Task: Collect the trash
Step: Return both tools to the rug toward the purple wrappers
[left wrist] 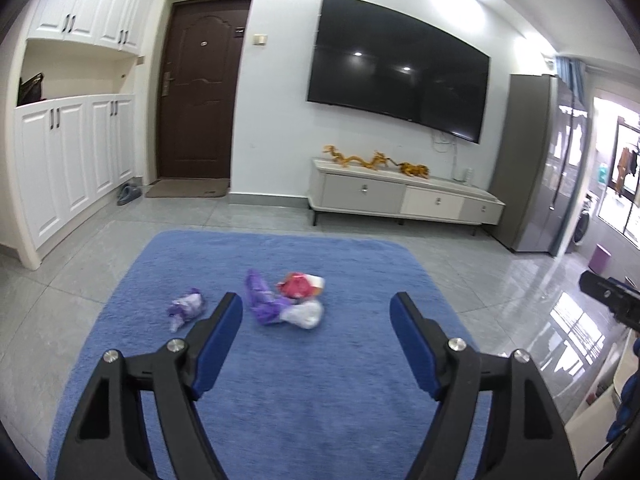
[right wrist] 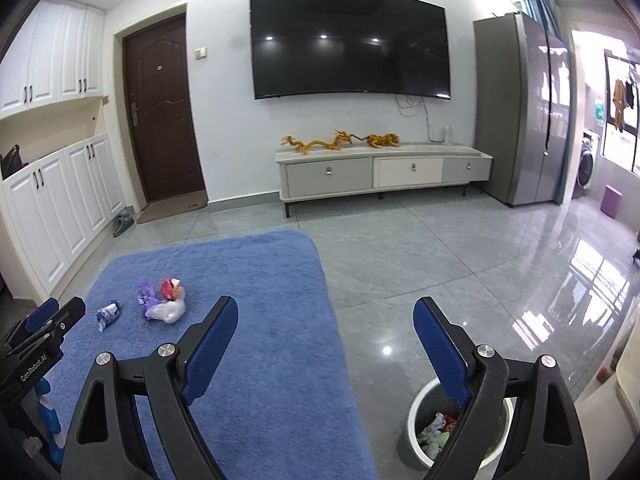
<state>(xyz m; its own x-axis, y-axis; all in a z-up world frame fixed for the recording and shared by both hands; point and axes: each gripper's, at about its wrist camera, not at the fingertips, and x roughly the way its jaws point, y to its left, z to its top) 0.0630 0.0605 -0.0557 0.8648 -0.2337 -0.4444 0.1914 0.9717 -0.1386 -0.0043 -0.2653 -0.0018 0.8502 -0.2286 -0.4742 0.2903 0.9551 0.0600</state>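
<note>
Several crumpled bits of trash lie on a blue rug (left wrist: 320,384): a purple-and-white wrapper (left wrist: 186,307), a purple wrapper (left wrist: 260,296), a red packet (left wrist: 298,284) and a clear plastic wad (left wrist: 305,314). My left gripper (left wrist: 317,302) hangs open just short of them, nothing between its fingers. The right wrist view shows the same cluster (right wrist: 164,302) and the lone wrapper (right wrist: 109,314) far left. My right gripper (right wrist: 326,306) is open and empty, above a grey bin (right wrist: 414,416) with a white rim that holds crumpled scraps.
Grey tiled floor (right wrist: 420,248) surrounds the rug. A low TV cabinet (right wrist: 380,172) stands at the far wall under a wall TV, a tall fridge (right wrist: 520,112) to its right, white cupboards (left wrist: 72,160) and a brown door (left wrist: 200,92) to the left.
</note>
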